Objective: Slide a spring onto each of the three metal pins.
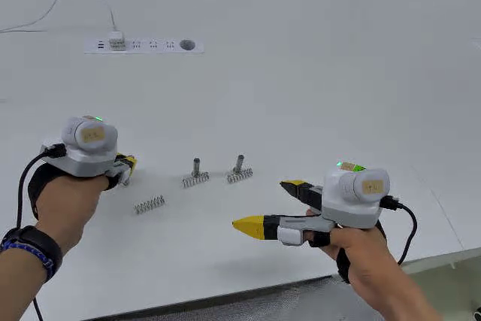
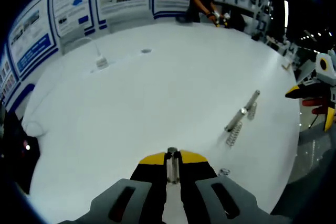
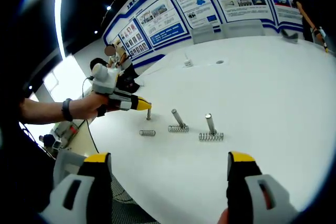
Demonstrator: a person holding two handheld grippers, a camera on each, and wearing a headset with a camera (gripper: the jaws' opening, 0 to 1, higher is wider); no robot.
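On the white table [image 1: 316, 88], the right tongs [image 1: 269, 204] gape empty, while the left tongs [image 1: 126, 169] are clamped on an upright metal pin [image 2: 171, 162]. The loose spring [image 1: 149, 204] lies flat near that pin, its axis crosswise to it, farther from the right tongs.

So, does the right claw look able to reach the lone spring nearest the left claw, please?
Probably yes: the right claw is open and empty, with only bare table between it and the lone spring.
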